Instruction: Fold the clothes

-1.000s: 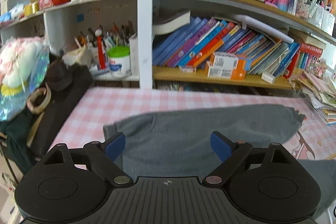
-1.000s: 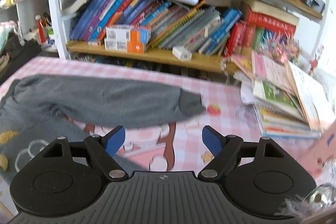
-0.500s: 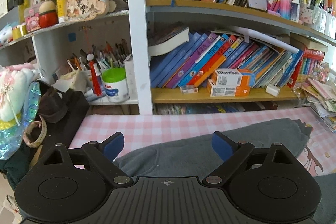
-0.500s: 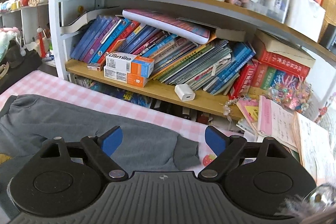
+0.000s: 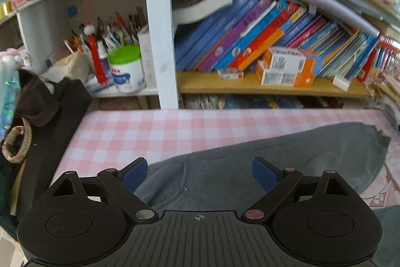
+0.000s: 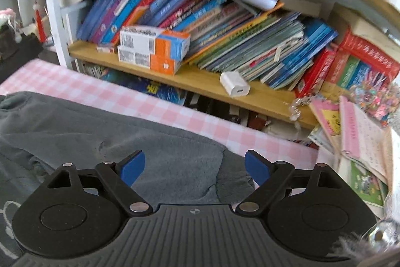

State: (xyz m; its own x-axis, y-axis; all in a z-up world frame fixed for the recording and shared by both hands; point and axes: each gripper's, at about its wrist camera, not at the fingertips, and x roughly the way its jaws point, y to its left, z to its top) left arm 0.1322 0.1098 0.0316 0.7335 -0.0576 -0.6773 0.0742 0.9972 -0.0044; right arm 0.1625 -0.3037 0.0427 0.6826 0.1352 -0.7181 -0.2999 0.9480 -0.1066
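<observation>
A grey sweatshirt (image 5: pixel 275 149) lies flat on the pink checked tablecloth (image 5: pixel 150 126), one sleeve stretched across it. My left gripper (image 5: pixel 200 168) hovers open over the shoulder end of that sleeve, with nothing between its blue pads. In the right wrist view the same sleeve (image 6: pixel 100 131) runs to its ribbed cuff (image 6: pixel 232 174). My right gripper (image 6: pixel 194 163) stands wide open just above the cuff end, and its pads do not press the cloth. A pale print on the sweatshirt's body shows at the lower left of the right view.
A bookshelf (image 5: pixel 250 91) full of leaning books runs along the table's far edge, with orange boxes (image 6: pixel 155 51) and a white charger (image 6: pixel 235 86). Loose books (image 6: pixel 360 137) pile up at the right end. A black bag (image 5: pixel 57 111) and a pen pot stand left.
Both grippers have moved forward toward the shelf. The right one now has the sleeve's cuff under its fingers instead of well ahead. The sweatshirt has not moved.
</observation>
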